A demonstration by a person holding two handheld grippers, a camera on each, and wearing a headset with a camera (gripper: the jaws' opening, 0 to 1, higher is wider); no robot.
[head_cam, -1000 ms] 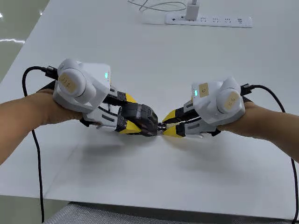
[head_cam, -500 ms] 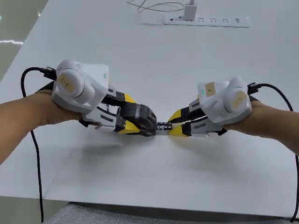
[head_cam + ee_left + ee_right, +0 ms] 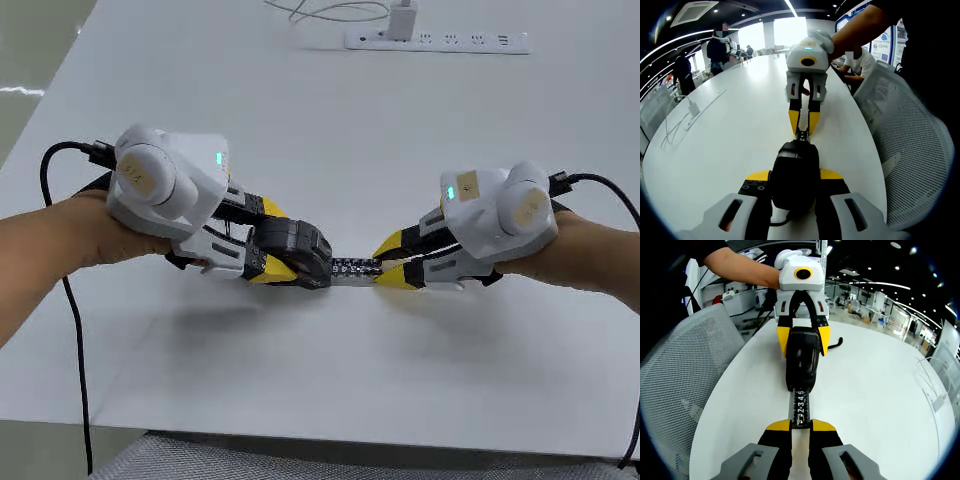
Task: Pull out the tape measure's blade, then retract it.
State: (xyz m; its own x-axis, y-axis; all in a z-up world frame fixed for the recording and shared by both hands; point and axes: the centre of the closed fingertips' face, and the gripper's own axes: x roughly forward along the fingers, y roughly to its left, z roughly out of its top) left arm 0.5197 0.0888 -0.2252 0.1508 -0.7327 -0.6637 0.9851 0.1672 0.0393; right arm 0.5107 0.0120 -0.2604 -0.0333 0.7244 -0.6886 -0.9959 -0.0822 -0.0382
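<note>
Two tools were clamped: left tool [image 3: 272, 243] on tape measure [image 3: 802, 357], right tool [image 3: 801, 426] on blade [image 3: 800, 406]. Extraction appeared in hand; next, a steady outward pull.

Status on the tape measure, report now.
Left gripper shut on tape measure body. Right gripper shut on blade end. Blade out a short stretch, straight between them. Power strip far back on table, not in the way.
</note>
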